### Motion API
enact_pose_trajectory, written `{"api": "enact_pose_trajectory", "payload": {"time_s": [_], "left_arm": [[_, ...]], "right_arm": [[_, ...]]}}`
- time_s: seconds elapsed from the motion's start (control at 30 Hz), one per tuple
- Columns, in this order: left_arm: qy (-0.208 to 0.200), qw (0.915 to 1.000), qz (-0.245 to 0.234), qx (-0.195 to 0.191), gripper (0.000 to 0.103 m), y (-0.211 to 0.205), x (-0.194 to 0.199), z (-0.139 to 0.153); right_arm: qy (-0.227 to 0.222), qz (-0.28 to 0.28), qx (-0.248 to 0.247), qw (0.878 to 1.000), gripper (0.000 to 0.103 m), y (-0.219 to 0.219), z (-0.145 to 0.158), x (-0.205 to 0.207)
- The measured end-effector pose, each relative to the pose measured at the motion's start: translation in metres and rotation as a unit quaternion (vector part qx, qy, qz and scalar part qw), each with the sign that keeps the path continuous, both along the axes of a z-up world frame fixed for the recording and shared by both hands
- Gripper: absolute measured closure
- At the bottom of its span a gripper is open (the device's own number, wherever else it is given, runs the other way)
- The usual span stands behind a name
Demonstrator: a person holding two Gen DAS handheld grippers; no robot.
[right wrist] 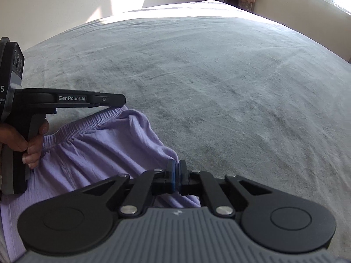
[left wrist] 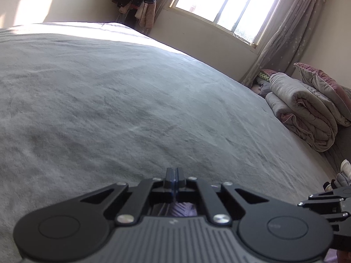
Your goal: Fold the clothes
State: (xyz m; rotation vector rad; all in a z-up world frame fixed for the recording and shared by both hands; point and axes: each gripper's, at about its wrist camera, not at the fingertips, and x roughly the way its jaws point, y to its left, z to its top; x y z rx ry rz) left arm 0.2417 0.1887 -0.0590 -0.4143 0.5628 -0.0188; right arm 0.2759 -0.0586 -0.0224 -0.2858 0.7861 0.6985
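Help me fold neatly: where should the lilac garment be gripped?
Grip the lilac garment along its gathered elastic waistband, one end per gripper, coming from the near bed edge. That thick hem faces the grippers; both appear to pinch it already.

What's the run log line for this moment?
left gripper: shut on purple garment | right gripper: shut on its waistband | garment held over grey bed, unfolded

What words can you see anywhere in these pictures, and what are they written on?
"GenRobot.AI": white letters on the side of the black left gripper, seen from the right wrist camera.
"S": one big white letter on the black block at that gripper's back end; the rest of the word is cut off by the picture's edge.
Small white print under that "S": too small and cut off to read.
No words on the grey bedspread or the lilac garment.
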Motion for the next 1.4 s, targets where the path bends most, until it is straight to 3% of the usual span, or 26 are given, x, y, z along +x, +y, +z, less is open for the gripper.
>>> {"api": "enact_pose_trajectory", "payload": {"time_s": [0.23, 0.3, 0.4, 0.47, 0.57, 0.7, 0.77, 0.8, 0.87, 0.93, 0.97, 1.0, 1.03, 1.17, 1.4], "left_arm": [[-0.008, 0.9999, 0.009, -0.005, 0.103, 0.003, -0.001, 0.002], [-0.005, 0.9999, 0.005, -0.010, 0.102, 0.003, -0.001, 0.002], [0.000, 0.9998, -0.002, -0.018, 0.087, 0.004, 0.000, 0.001], [0.003, 0.9997, -0.007, -0.022, 0.065, 0.004, 0.001, 0.001], [0.008, 0.9994, -0.014, -0.030, 0.053, 0.004, 0.002, 0.001], [0.018, 0.9996, -0.019, -0.005, 0.061, -0.002, 0.004, 0.000], [0.025, 0.9995, -0.020, 0.002, 0.086, -0.004, 0.006, -0.002], [0.026, 0.9995, -0.019, 0.006, 0.087, -0.005, 0.006, -0.003], [0.026, 0.9994, -0.014, 0.020, 0.096, -0.007, 0.006, -0.003], [0.023, 0.9993, -0.005, 0.030, 0.099, -0.007, 0.006, -0.002], [0.022, 0.9992, -0.001, 0.034, 0.100, -0.007, 0.006, -0.001], [0.020, 0.9990, 0.003, 0.038, 0.101, -0.008, 0.005, -0.001], [0.019, 0.9989, 0.007, 0.043, 0.103, -0.008, 0.005, -0.001], [0.008, 0.9959, 0.045, 0.078, 0.103, -0.005, 0.001, 0.006], [0.023, 0.9944, 0.042, 0.094, 0.102, -0.010, 0.004, 0.007]], "right_arm": [[-0.076, -0.026, -0.028, 0.996, 0.100, 0.011, 0.008, 0.018], [-0.069, -0.021, -0.041, 0.997, 0.100, 0.014, -0.002, 0.020], [-0.071, -0.014, -0.059, 0.996, 0.099, 0.019, -0.019, 0.017], [-0.070, -0.021, -0.048, 0.996, 0.098, 0.016, -0.019, 0.016], [-0.054, -0.037, -0.016, 0.998, 0.091, 0.008, -0.014, 0.018], [-0.047, -0.046, -0.002, 0.998, 0.089, -0.005, -0.011, 0.015], [-0.040, -0.052, 0.003, 0.998, 0.083, -0.012, -0.010, 0.014], [-0.035, -0.056, 0.006, 0.998, 0.074, -0.016, -0.010, 0.013], [-0.025, -0.062, 0.013, 0.998, 0.069, -0.022, -0.012, 0.012], [-0.025, -0.056, 0.011, 0.998, 0.070, -0.022, -0.016, 0.012], [-0.028, -0.050, 0.008, 0.998, 0.077, -0.019, -0.017, 0.011], [-0.031, -0.044, 0.006, 0.999, 0.096, -0.017, -0.018, 0.010], [-0.036, -0.042, 0.004, 0.998, 0.100, -0.015, -0.017, 0.010], [-0.058, -0.042, 0.001, 0.997, 0.100, -0.006, -0.013, 0.012], [-0.057, -0.049, -0.002, 0.997, 0.097, -0.003, -0.020, 0.023]]}}
